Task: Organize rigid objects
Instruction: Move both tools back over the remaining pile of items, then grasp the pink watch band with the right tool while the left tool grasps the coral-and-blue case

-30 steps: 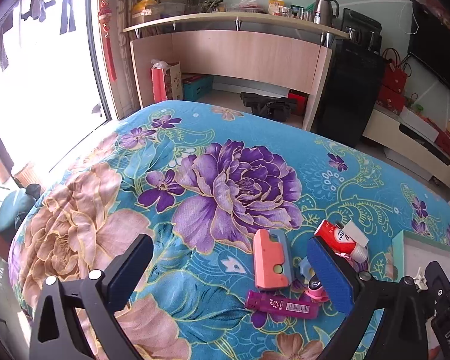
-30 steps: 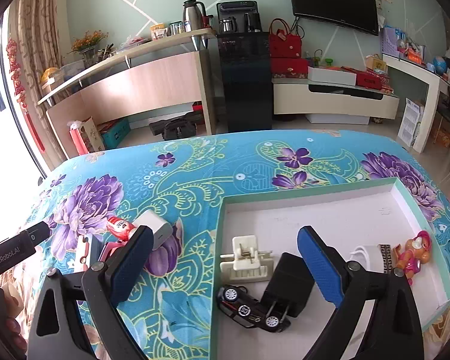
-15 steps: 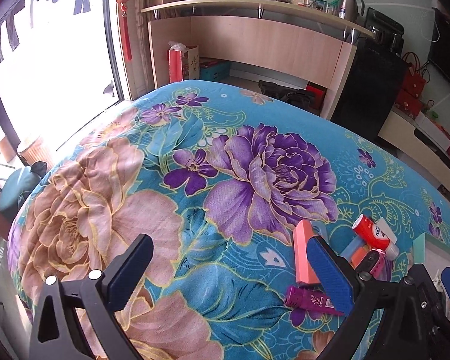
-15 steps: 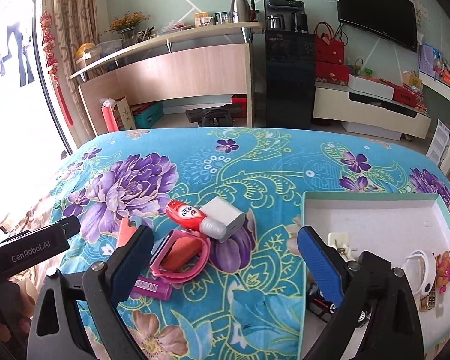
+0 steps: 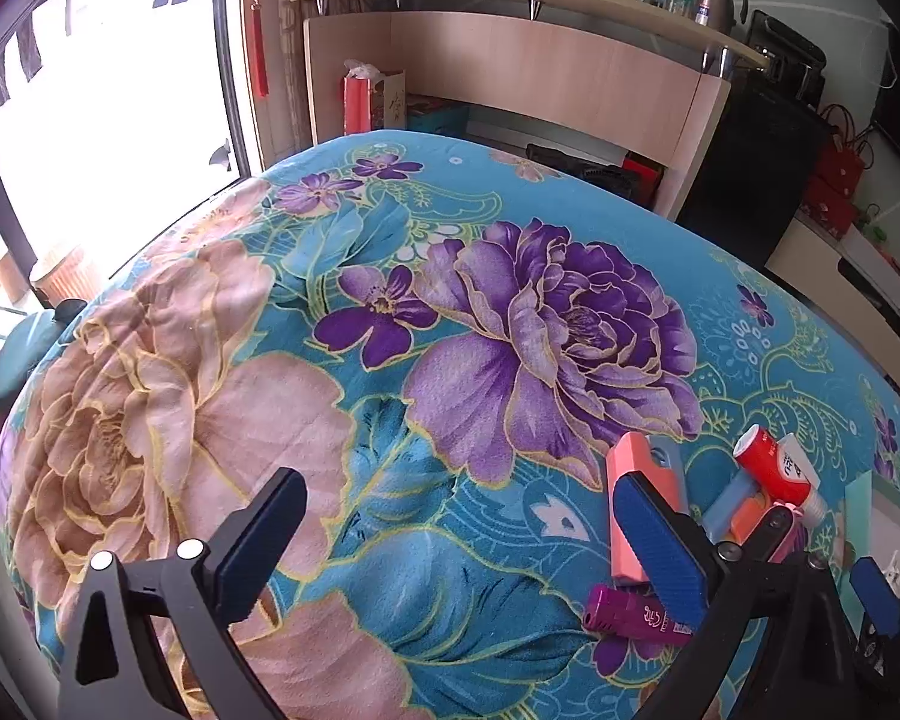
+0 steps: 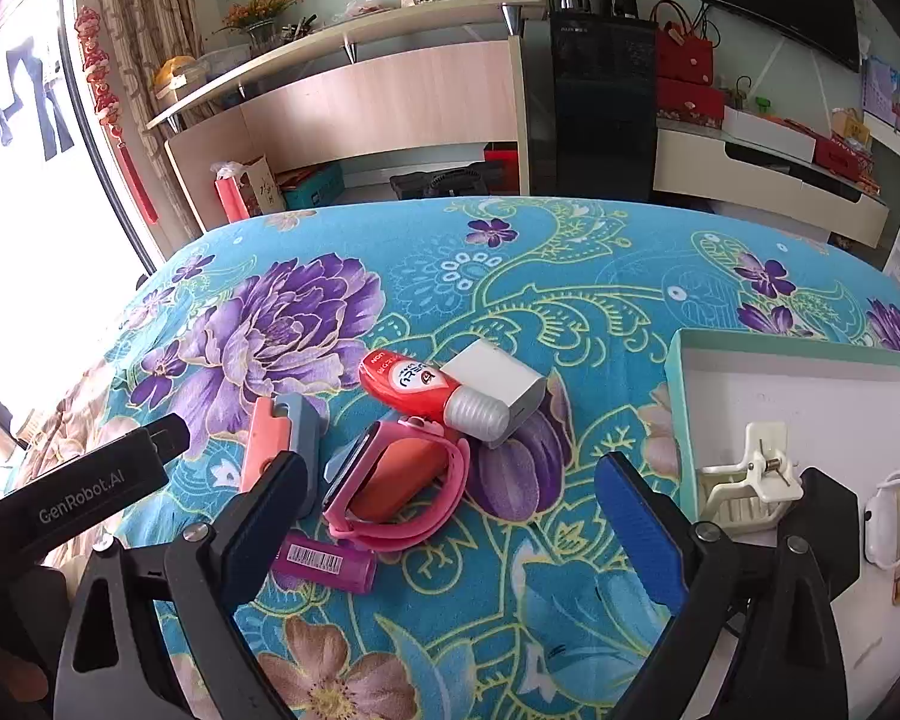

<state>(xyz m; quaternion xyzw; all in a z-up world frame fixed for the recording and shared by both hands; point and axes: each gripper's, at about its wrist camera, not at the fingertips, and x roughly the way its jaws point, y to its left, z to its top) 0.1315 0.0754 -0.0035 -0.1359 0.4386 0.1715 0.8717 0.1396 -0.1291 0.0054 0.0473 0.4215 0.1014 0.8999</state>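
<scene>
Loose items lie on the floral cloth: a red tube, a white charger block, a pink watch, a salmon and grey-blue block and a purple tube. My right gripper is open and empty, just in front of the watch. My left gripper is open and empty, left of the pile; its right finger hides part of the salmon block and purple tube. The white tray with a mint rim sits at the right.
The tray holds a cream clip and a white ring-shaped item. The left gripper's body shows at the left of the right wrist view. The table edge curves away at the far side, with a wooden counter behind.
Both grippers have swung left. The right wrist view has moved off the tray and now faces the loose pile. The left view has the pile further to its right.
</scene>
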